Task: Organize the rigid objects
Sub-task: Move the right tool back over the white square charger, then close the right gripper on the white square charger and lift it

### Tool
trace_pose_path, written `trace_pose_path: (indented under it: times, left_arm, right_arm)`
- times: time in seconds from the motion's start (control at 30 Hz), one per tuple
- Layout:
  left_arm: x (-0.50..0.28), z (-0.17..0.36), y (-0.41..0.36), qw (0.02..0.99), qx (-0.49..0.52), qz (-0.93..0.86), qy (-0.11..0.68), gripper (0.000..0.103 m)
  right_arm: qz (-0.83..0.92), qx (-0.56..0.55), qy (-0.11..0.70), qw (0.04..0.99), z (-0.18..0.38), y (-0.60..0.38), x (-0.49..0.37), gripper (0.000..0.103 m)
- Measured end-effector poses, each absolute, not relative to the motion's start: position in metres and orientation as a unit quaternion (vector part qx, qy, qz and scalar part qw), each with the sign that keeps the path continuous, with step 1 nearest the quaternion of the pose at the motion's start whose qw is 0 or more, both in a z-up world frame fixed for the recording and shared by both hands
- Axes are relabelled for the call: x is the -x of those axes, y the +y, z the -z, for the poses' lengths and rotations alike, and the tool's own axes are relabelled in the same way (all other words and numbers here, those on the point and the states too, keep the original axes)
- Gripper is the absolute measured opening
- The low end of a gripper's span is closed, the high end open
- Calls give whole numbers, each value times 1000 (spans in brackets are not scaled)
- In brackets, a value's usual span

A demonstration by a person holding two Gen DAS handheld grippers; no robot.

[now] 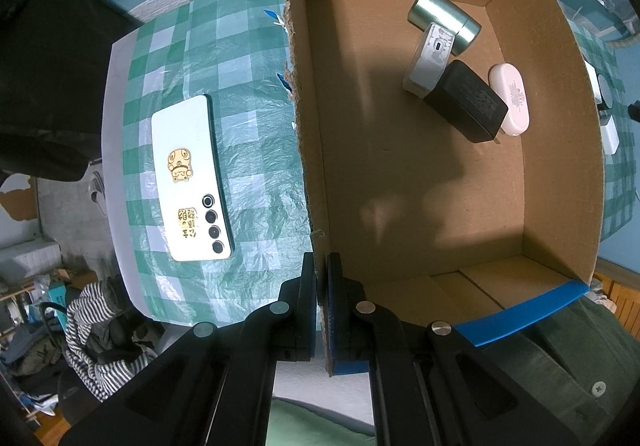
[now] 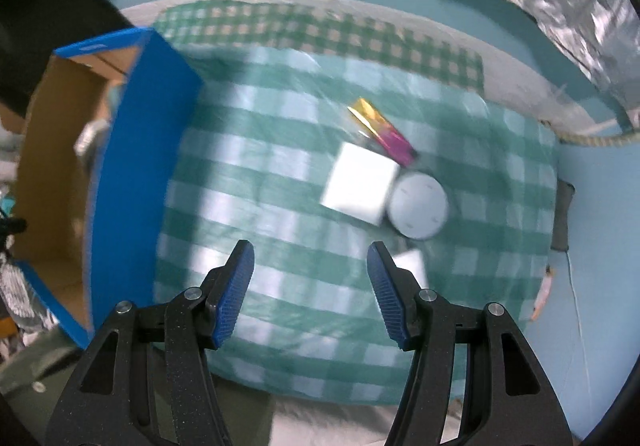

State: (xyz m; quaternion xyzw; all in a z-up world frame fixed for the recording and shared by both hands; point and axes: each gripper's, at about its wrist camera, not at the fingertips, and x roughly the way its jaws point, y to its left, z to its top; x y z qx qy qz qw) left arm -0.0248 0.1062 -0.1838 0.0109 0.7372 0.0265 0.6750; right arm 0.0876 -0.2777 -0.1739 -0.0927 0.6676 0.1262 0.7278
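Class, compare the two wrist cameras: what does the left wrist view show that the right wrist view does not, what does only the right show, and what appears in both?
Only the left wrist view: the white phone, the box's contents, including the black charger and green cylinder, and the left gripper clamped on the box wall.

Only the right wrist view: the white cube, round white disc, gold-and-pink packet and the open, empty right gripper.

Both: the cardboard box and checked tablecloth.
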Motion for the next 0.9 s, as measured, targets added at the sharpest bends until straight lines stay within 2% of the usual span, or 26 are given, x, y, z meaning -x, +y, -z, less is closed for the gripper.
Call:
trace_pose_path:
  times: [0.3, 0.9]
  left_arm:
    - [25, 183, 104, 673, -14, -30, 739, 4]
    - [24, 183, 104, 671, -13, -34, 740, 4]
  right_arm:
    - [-106, 85, 690, 711, 213, -322, -89, 59]
    - [-125, 145, 705, 683, 260, -335, -83, 61]
